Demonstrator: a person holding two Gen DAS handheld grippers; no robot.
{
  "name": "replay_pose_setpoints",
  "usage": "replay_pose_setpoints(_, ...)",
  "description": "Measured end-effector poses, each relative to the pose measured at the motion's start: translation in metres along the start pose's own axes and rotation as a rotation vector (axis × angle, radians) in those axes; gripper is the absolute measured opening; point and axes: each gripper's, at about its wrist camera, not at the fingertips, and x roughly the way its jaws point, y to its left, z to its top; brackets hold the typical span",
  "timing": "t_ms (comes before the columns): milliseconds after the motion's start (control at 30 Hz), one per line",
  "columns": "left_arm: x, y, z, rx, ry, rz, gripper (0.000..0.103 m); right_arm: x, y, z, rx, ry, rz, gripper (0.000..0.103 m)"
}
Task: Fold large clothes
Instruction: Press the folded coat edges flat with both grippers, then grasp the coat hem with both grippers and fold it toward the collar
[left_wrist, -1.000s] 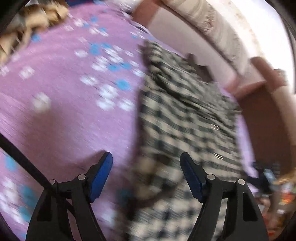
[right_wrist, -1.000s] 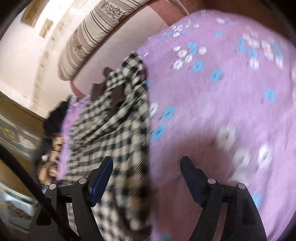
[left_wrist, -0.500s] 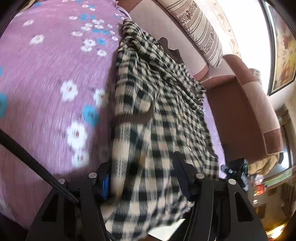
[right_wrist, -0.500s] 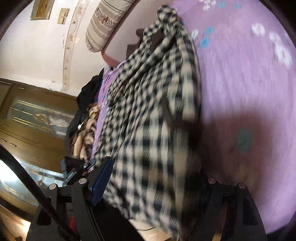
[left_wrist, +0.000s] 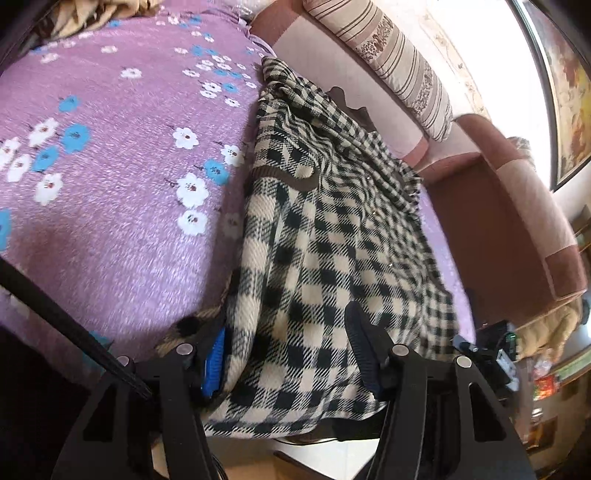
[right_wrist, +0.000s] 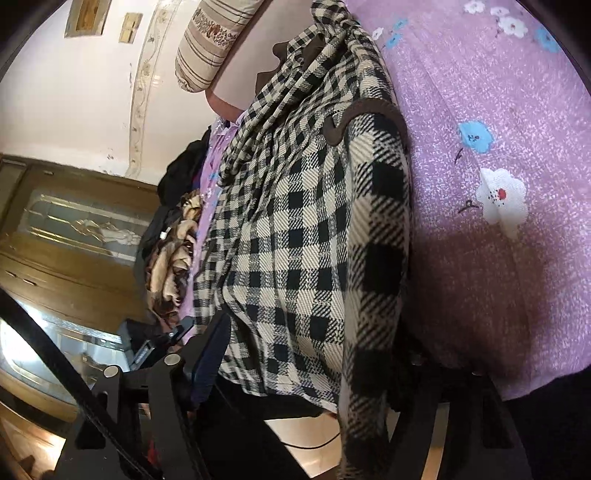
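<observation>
Wooden cabinet in right view only

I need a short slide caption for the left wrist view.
Left claw straddling the near hem of a checked garment on a purple floral bedspread.

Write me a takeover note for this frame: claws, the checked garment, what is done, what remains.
Left claw: hem of the checked garment lies between its fingers; firm grip not certain.
Right claw: closing, hem between its fingers, not yet pinched.
Garment: spread lengthwise on the purple floral bedspread, hem hanging over the near edge, collar end toward the striped pillow.
Done: both claws placed at the hem.
Left: secure both grips and make the fold.
</observation>
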Motion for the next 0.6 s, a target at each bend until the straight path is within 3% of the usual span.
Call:
replay_pose_setpoints(67,0.001,-0.008,-0.003,0.046,0.001,0.055,0.056,0.001,0.004,-0.004,-0.023,-0.01,-0.035,0.068)
replay_pose_setpoints(100,0.002,-0.013,-0.004,0.077,0.006,0.097,0.041,0.001,0.006,-0.005,-0.029,-0.016,-0.051,0.065)
replay_pose_setpoints(133,0.004,-0.017,-0.003,0.101,0.017,0.164,0.014,0.002,0.007,-0.007,-0.037,-0.022,-0.079,0.053)
replay_pose_setpoints(167,0.005,-0.018,-0.002,0.118,0.031,0.207,0.009,0.003,0.008,-0.007,-0.042,-0.024,-0.109,0.036)
replay_pose_setpoints(233,-0.001,-0.017,0.005,0.104,0.039,0.188,0.008,0.004,0.008,-0.003,-0.042,-0.018,-0.157,0.016)
replay_pose_setpoints(267,-0.007,-0.017,0.008,0.098,0.029,0.182,0.008,0.002,0.003,0.0,-0.019,-0.013,-0.143,0.012)
replay_pose_setpoints(400,-0.04,-0.028,0.008,0.106,-0.029,0.14,0.008,-0.018,0.003,0.0,-0.003,-0.041,-0.087,0.008)
replay_pose_setpoints(600,-0.052,-0.04,-0.011,0.137,-0.013,0.117,0.008,-0.052,0.019,-0.015,-0.067,-0.056,-0.026,0.007)
